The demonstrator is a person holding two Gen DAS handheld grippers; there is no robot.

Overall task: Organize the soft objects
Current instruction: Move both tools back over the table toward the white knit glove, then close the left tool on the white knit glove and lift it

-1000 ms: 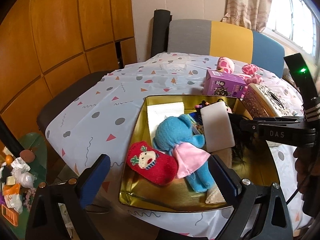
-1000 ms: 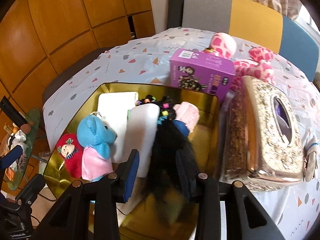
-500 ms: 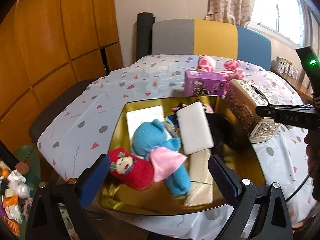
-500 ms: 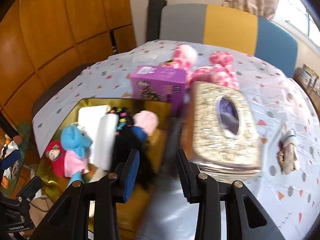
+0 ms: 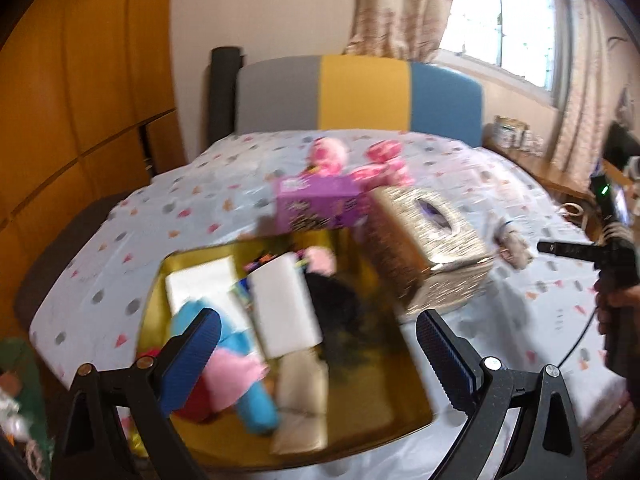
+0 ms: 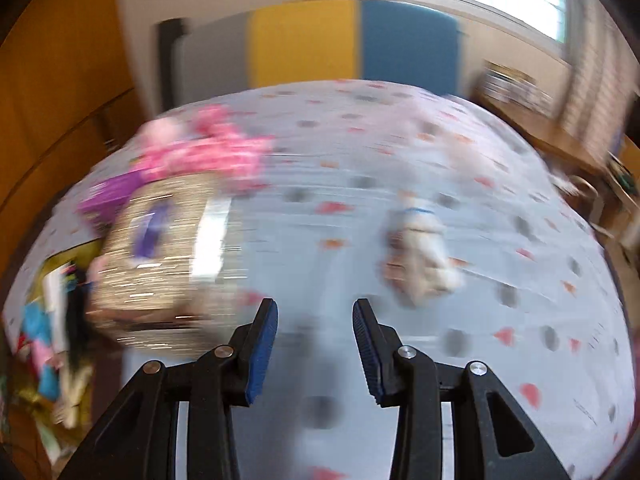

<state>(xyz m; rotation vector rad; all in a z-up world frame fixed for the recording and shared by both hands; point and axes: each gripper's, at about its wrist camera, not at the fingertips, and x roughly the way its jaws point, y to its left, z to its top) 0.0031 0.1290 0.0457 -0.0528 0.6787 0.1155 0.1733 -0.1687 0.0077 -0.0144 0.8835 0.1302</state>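
Observation:
A gold tray [image 5: 360, 412] holds a blue teddy in a pink dress [image 5: 240, 372], a red plush [image 5: 192, 404], a white pad [image 5: 284, 308], a black furry thing [image 5: 340, 312] and a pink soft item [image 5: 320, 260]. My left gripper [image 5: 320, 356] hangs wide open over the tray's near side with nothing between its fingers. My right gripper [image 6: 316, 344] is over bare tablecloth, its jaws narrowly apart and empty. A small beige plush toy [image 6: 420, 256] lies just beyond it to the right. A pink spotted plush [image 6: 208, 156] lies farther back.
A gold tissue box [image 6: 160, 248] and a purple carton [image 5: 320, 204] stand beside the tray. The patterned tablecloth [image 6: 400, 140] covers the table. A grey, yellow and blue chair back [image 5: 360, 92] is behind it. A hand [image 5: 616, 308] holds the right gripper at the right edge.
The right gripper left the black furry thing in the tray and swung right, past the tissue box, toward the beige plush. The left gripper drew back and rose slightly.

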